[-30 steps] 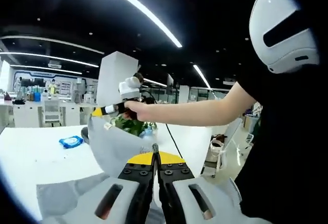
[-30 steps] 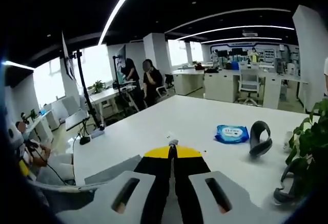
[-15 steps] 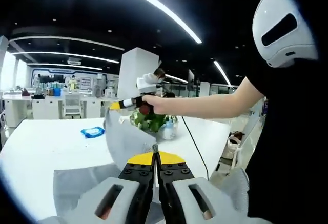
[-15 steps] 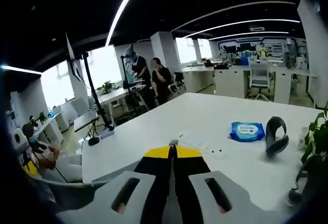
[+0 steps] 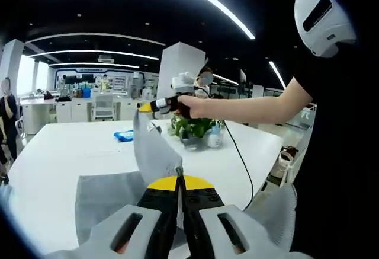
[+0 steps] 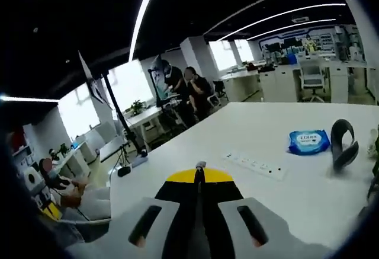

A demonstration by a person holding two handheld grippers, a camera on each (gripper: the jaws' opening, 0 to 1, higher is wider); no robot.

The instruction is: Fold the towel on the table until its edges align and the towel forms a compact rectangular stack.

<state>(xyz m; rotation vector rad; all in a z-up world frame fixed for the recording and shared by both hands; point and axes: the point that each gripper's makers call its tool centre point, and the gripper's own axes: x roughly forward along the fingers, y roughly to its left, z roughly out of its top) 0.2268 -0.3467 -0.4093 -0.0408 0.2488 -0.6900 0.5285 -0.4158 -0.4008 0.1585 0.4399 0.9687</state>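
While the towel (image 5: 118,194) hangs lifted over the table (image 5: 53,152), both the left gripper (image 5: 179,173) and right gripper (image 5: 144,108), at eleven o'clock, pinch its edges, leaving folding unfinished.

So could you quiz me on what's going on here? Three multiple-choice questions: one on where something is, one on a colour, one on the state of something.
1. Where is the blue packet?
A. On the white table, beyond the towel
B. On the floor
C. In the person's hand

2. What colour is the towel?
A. Red
B. Grey
C. Green

3. How does the towel lie?
A. Fully flat
B. Folded into a neat stack
C. Partly lifted, with a corner held up by the right gripper

Answers:
1. A: in the left gripper view, the packet lies on the tabletop, farther off than the towel.
2. B: the cloth is plain grey.
3. C: one part rests on the table while a corner rises to the raised right gripper, whose jaws are shut on it.
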